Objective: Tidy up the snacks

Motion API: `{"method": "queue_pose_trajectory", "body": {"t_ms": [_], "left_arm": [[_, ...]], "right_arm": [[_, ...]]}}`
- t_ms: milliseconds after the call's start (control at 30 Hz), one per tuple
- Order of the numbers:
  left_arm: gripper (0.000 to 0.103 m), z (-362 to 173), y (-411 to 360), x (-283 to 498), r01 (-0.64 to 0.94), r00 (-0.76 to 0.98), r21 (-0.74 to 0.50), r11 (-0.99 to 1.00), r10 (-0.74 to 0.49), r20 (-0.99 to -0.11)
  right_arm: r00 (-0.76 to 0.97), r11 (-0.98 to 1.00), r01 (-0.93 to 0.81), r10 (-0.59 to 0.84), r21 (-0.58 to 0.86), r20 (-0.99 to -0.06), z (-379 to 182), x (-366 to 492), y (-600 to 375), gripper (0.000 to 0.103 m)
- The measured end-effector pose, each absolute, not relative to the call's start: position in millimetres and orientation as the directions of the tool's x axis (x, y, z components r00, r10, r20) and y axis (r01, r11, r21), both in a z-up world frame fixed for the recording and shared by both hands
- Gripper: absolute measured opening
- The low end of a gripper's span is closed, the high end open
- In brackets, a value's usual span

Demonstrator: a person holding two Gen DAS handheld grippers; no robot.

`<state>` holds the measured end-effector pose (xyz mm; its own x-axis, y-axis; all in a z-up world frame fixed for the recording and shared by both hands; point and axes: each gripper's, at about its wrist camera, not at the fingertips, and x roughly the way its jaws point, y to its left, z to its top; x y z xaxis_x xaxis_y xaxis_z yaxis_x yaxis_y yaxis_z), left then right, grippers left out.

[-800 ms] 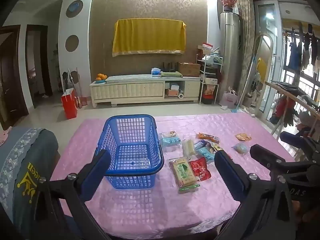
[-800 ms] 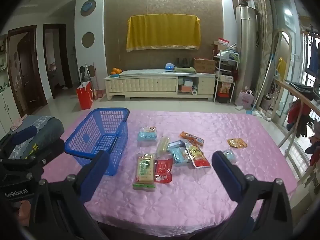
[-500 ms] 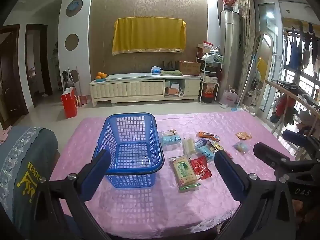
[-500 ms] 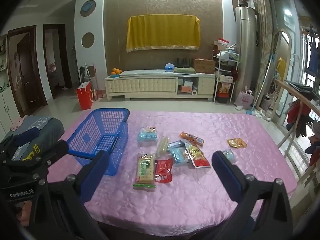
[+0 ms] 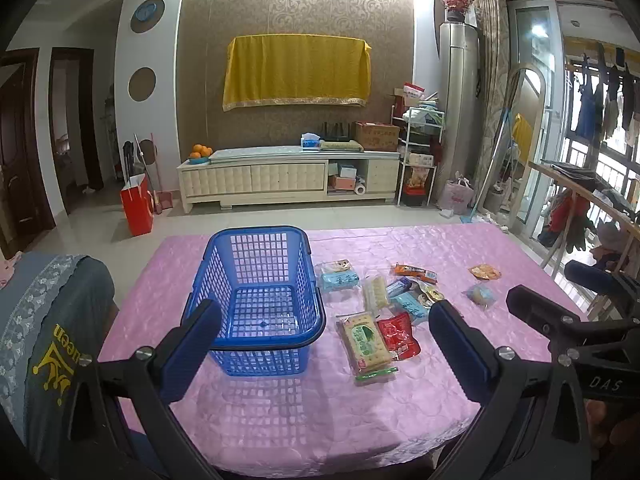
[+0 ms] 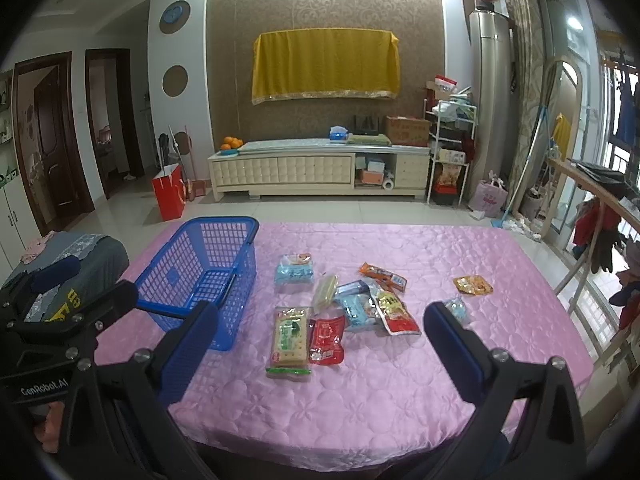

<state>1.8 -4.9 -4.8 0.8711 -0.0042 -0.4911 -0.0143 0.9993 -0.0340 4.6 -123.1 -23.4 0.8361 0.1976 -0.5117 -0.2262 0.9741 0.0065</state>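
Pink tablecloth (image 5: pixel 280 420) carries your blue basket (image 5: pixel 260 300), empty; snack packets (image 6: pixel 320 320) lie scattered just right of it. Your left gripper (image 5: pixel 324 352) and right gripper (image 6: pixel 320 348) hover tilted downward, jaws spread wide, holding nothing.

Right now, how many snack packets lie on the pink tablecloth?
10: light blue pack beside the blue plastic basket; green cracker pack and red pouch nearest; five in a mid-table heap; two apart, right. It may hide more.

basket (image 5: pixel 256 280) blue mesh; tablecloth (image 5: pixel 440 248) pink, quilted floral; cracker pack (image 6: pixel 289 336) green-white; pouch (image 6: pixel 327 340) red; wall cloth (image 5: pixel 296 70) yellow, gold trim
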Motion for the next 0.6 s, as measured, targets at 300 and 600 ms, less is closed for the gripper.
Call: {"method": "queue_pose_trajectory", "body": {"t_ms": [300,600], "left_arm": [[0.103,-4.8,-5.1,1.4,-0.015,0.871,-0.036,0.999,-0.005,-0.491],[0.103,-4.3,-5.5,1.4,-0.014,0.872,-0.037,0.999,-0.006,-0.490]], "right_arm": [[0.835,0.975,-0.224,0.197,0.010,-0.513,-21.3,2.8,-124.1,0.103],[0.834,0.975,-0.222,0.195,0.010,-0.516,-20.8,1.9,-124.3,0.103]]}}
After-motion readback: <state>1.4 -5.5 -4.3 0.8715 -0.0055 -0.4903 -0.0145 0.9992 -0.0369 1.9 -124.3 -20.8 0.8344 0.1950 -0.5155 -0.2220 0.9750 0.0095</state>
